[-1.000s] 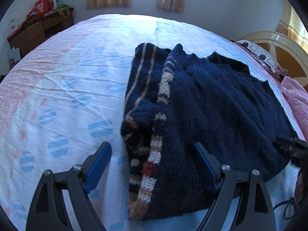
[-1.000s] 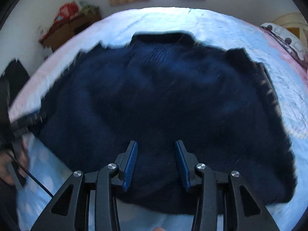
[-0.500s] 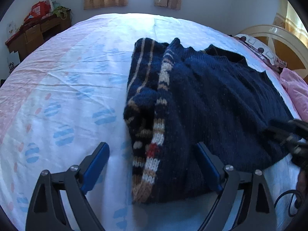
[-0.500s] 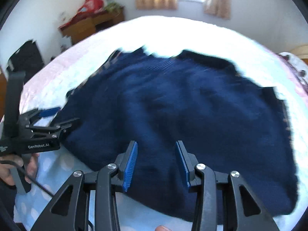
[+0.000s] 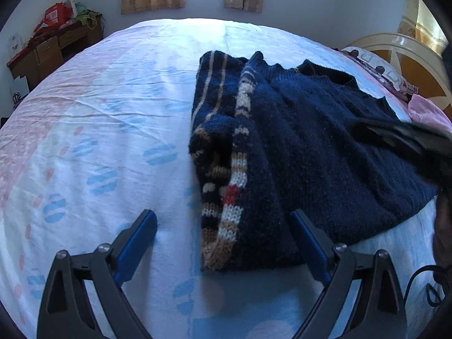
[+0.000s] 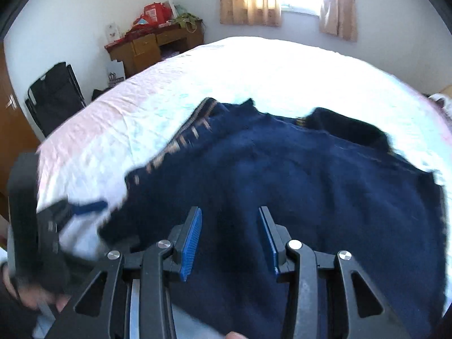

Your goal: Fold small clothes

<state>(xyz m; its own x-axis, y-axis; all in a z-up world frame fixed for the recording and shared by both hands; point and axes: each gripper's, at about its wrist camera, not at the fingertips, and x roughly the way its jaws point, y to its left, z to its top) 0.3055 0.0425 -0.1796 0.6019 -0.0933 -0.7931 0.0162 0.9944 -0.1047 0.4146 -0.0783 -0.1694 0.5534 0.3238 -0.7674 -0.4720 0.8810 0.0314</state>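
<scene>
A navy knit sweater (image 5: pixel 325 147) lies on the bed, its left side folded inward so a striped band (image 5: pixel 240 169) in beige, white and red shows. My left gripper (image 5: pixel 223 220) hovers over the sweater's near left corner. Its jaws are opening, and the striped edge lies between the blue pads without being pressed. In the right wrist view my right gripper (image 6: pixel 230 214) hangs open, its jaws half apart, over the sweater (image 6: pixel 310 197), with nothing gripped. The right gripper (image 5: pixel 401 138) also shows blurred at the right of the left wrist view, above the sweater.
The bed sheet (image 5: pixel 99 113) is white with pink and blue dots. A wooden desk (image 6: pixel 155 48) with clutter stands at the far left wall. A folding chair (image 6: pixel 53 96) stands by the bed. A headboard (image 5: pixel 395 53) and a pink pillow (image 5: pixel 429 113) are at the right.
The left jaws have spread wider around the sweater's striped edge. The right gripper has swept left across the sweater and now reaches into the left wrist view from the right.
</scene>
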